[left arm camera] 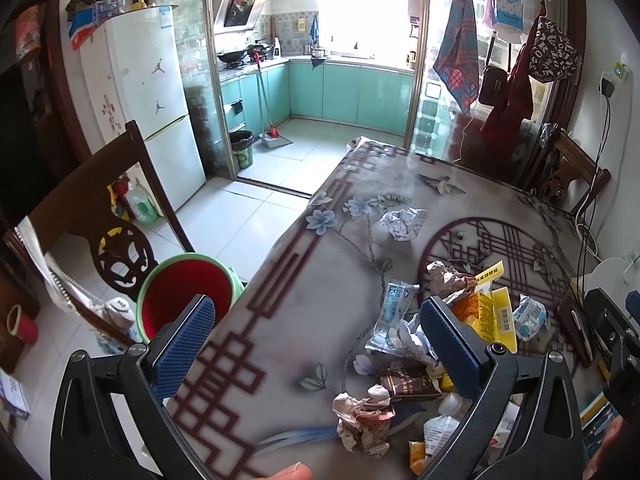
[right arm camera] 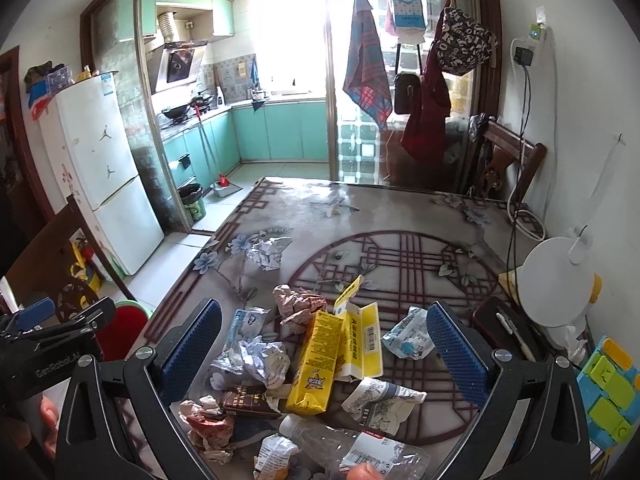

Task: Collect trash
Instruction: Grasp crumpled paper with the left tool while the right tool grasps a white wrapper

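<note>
A: Most of the trash [right arm camera: 320, 360] is seen still heaped on the table [right arm camera: 400, 208]: yellow carton [right arm camera: 316, 364], plastic bottle [right arm camera: 320, 436], wrappers, crumpled paper. One paper ball [right arm camera: 269, 253] lies apart, farther in.

B: Bin status?

A: Red bucket [left arm camera: 182, 294] is placed on the floor just beside the table's left edge. Nothing can be made out inside.

B: Grippers?

A: Left gripper [left arm camera: 316, 344] and right gripper [right arm camera: 324, 352] are both held spread, nothing clamped. Task is judged barely started.

You face a patterned table [right arm camera: 400, 216] with dark wooden chairs [left arm camera: 104, 216] beside it, a white fridge [left arm camera: 148, 92] left, pale floor tiles [left arm camera: 248, 216], and a teal-cabinet kitchen [right arm camera: 280, 128] flooded by bright window [right arm camera: 288, 40] light.
</note>
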Demonstrator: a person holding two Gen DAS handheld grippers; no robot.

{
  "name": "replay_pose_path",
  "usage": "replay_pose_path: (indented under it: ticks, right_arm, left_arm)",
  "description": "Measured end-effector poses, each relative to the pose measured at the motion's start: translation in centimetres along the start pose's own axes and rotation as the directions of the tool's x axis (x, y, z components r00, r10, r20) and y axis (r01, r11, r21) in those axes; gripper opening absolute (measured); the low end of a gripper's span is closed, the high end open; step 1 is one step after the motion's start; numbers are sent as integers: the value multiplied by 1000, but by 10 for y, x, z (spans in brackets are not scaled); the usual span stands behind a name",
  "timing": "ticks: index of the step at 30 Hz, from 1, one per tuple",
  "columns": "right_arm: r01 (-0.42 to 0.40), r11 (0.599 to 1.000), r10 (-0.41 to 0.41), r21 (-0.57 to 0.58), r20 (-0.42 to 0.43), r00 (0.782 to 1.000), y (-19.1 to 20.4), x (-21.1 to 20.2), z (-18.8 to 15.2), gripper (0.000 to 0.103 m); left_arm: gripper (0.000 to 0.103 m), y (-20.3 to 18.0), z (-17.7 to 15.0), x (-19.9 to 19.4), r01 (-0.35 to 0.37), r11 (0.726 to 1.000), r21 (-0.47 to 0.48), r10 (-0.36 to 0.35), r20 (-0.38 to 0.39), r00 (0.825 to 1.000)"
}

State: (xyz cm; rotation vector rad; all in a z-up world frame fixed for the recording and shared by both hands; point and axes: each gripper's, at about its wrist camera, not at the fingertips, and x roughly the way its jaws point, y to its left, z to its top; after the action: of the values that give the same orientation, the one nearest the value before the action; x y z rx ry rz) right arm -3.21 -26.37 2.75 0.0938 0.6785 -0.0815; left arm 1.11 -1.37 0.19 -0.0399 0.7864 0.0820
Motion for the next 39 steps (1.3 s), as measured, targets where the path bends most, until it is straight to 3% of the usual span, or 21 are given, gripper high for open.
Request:
replay_pose_path:
  ticks: [5,11,13,14,17,19,21,24,26,28,29,30,31,32,35,38,39]
  right_arm:
    - [-22,1000,22,18,-9,1000,-3,5,-2,103]
    - [-116,986,122,118,-52,991,-23,21,-16,103]
    - [-98,988,108,122,-72,992,-29,24,-22,103]
    - [-80,991,88,106,-77,993,-32,25,-26,103]
    - [-50,998,55,47,-102,993,-35,27,-36,103]
    - [-40,998,45,43,-125,991,-39,31,-44,103]
    - [-34,997,44,70,-154,987,-46,35,-52,103]
    - [-53,994,72,98,-197,978,-53,42,-60,103]
    - [-71,991,94,110,-219,971,-53,45,-65,103]
    - [-96,989,120,111,-229,966,-49,46,-69,103]
    - [-105,989,127,108,-232,964,-46,47,-71,103]
    - [-123,987,145,102,-245,959,-41,49,-74,102]
    - [-140,985,161,100,-259,952,-37,50,-77,102]
    - [-154,983,176,99,-274,945,-33,53,-80,102]
    - [-208,973,231,103,-319,919,-19,59,-91,98]
    - [-274,956,293,103,-370,882,-1,62,-105,83]
    - [-307,944,330,120,-401,855,7,66,-113,78]
  left_arm:
    - [103,-1,0,2,6,1000,4,-6,-4,1000]
    - [103,-7,0,5,58,996,72,-61,42,997]
    - [103,-7,-6,19,128,985,112,-128,-4,992]
    - [103,-7,-14,31,171,976,138,-164,-66,984]
    - [103,-7,-43,58,176,967,182,-150,-149,977]
    - [103,-11,-61,72,204,956,211,-157,-219,963]
    - [103,-14,-82,86,278,941,193,-212,-306,928]
    - [102,-18,-103,106,327,934,142,-248,-400,883]
    - [96,-23,-111,120,334,935,122,-250,-443,861]
    - [63,-27,-120,131,352,929,111,-259,-482,837]
    - [57,-28,-122,134,370,923,100,-275,-499,821]
    - [50,-27,-123,133,394,915,83,-307,-490,816]
    - [37,-26,-120,130,403,912,81,-315,-492,811]
    - [32,-25,-117,125,419,905,74,-332,-494,804]
    - [28,-18,-105,107,391,914,107,-309,-441,843]
    - [28,-6,-94,93,355,929,108,-291,-380,878]
    - [28,-3,-92,89,340,934,106,-283,-361,889]
